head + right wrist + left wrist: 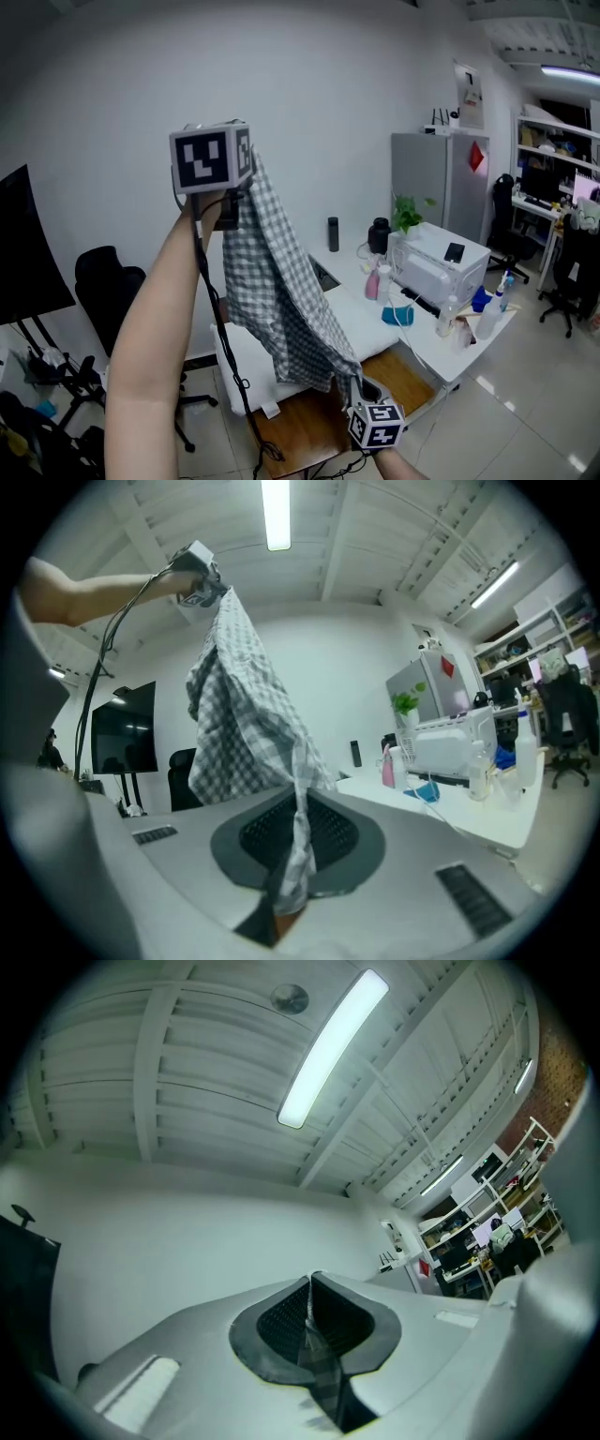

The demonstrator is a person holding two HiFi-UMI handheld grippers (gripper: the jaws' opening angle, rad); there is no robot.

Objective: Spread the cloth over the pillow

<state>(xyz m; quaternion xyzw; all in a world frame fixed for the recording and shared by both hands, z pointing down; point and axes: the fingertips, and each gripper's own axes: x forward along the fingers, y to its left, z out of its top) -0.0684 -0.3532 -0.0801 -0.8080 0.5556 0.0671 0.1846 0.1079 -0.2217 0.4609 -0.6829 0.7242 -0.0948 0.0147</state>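
White office walls are framing the action, with a black office chair sitting off to the left and a grey cabinet standing at the back. Down below, a white pillow is lying on the wooden tabletop.

Up high, the left claw is pinching the top edge of the checked cloth, its jaws pressed tight on a thin fold. Low and closer to the camera, the right claw is biting a bottom corner, jaws closed down on a bunched strip of fabric. Between the two, the cloth is hanging in the air as a loose, twisted drape above the pillow, not yet lying on it.

By the look of it, this fabric is behaving as light, soft and limp: no stiffness, folding wherever it is not being pulled. I'm judging that grips at corners or along one edge, drawn well apart, would be serving best to open it flat.

As for writing, nothing is reading clearly: a red tag on the cabinet and a wall poster are too small, and the claw cubes are showing only black-and-white square markers.
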